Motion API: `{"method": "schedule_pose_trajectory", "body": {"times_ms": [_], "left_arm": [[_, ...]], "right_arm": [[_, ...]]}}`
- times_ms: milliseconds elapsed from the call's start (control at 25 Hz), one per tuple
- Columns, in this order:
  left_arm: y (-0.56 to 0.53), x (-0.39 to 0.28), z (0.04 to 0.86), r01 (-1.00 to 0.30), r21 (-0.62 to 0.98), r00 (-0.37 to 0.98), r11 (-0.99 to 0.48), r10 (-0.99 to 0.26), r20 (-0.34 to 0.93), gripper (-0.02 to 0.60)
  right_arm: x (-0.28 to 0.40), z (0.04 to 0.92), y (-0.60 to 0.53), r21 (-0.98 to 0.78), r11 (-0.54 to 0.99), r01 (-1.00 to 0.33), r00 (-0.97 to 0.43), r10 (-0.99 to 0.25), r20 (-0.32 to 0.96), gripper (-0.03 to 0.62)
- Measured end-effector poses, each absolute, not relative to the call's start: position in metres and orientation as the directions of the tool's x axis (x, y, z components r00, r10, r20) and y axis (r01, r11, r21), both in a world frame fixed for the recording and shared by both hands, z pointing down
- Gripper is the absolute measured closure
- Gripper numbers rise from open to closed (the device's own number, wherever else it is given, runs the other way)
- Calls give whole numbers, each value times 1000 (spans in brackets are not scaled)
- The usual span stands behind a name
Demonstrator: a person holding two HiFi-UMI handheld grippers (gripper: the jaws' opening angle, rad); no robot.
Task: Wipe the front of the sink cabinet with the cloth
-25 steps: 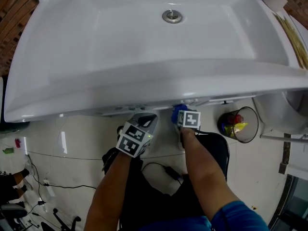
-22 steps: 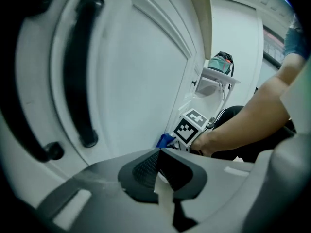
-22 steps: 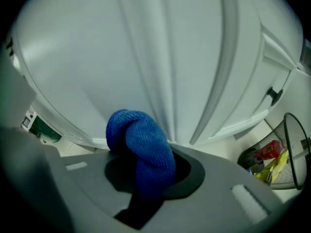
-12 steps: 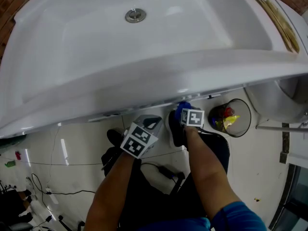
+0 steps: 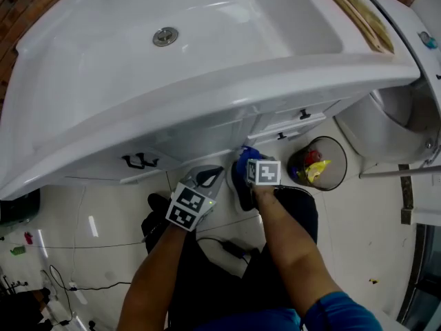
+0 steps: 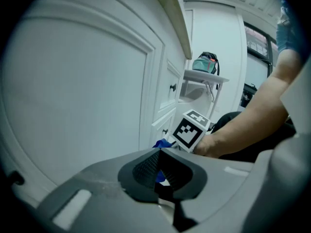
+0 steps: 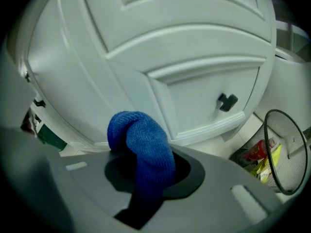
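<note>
Cloth (image 7: 141, 144) clamped in right hand-held gripper (image 7: 146, 178); to be pressed flat against cabinet front (image 7: 194, 57), centre frame. Left hand-held gripper (image 6: 158, 171) closed, empty.

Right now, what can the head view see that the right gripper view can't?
Only the head view shows the sink from above with its drain, and the left tool. Only the right gripper view shows, up close, the right tool shut on the blue cloth. Both show the cloth, the white cabinet front and the wire bin with rubbish in it.
</note>
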State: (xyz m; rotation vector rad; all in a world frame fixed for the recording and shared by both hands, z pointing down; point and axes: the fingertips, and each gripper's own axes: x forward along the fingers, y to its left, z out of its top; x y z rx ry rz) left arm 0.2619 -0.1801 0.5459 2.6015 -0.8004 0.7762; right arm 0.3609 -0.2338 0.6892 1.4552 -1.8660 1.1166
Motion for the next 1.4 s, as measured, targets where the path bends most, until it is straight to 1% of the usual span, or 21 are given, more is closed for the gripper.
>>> {"method": "schedule_pose_trajectory", "body": {"times_ms": [120, 240, 320, 400, 480, 640, 800, 1040, 1160, 1240, 1400], "left_arm": [[-181, 256, 516, -642, 127, 707, -757, -519, 480, 580], [-180, 245, 474, -713, 127, 680, -690, -635, 367, 580], [-173, 241, 444, -741, 122, 660, -661, -682, 316, 580], [-161, 238, 413, -755, 89, 644, -650, -710, 285, 580], [-146, 230, 382, -771, 39, 621, -635, -738, 264, 580], [-103, 197, 337, -817, -55, 546, -574, -801, 246, 578], [-43, 169, 306, -858, -51, 489, -511, -844, 220, 578], [37, 145, 279, -883, 14, 465, -469, -871, 162, 578], [61, 135, 286, -893, 20, 446, -450, -878, 173, 578], [75, 138, 286, -887, 16, 457, -461, -873, 168, 578], [100, 152, 267, -865, -63, 493, -497, -867, 73, 578]], "right_arm": [[351, 640, -235, -339, 167, -926, -366, -616, 697, 514], [348, 572, -232, -350, 253, -902, -417, -722, 552, 514], [342, 524, -224, -351, 312, -883, -449, -779, 438, 516], [330, 476, -211, -306, 376, -875, -471, -807, 356, 514], [314, 423, -191, -224, 444, -867, -494, -822, 282, 514], [287, 324, -139, -94, 537, -838, -545, -828, 132, 514], [277, 269, -79, -61, 573, -817, -576, -815, 69, 513], [266, 236, 11, 15, 648, -761, -648, -761, -5, 513], [255, 231, 47, 44, 674, -738, -675, -738, -14, 513], [249, 235, 64, 37, 675, -737, -676, -737, 3, 513], [240, 244, 93, -9, 677, -736, -677, -736, 16, 513]]}}
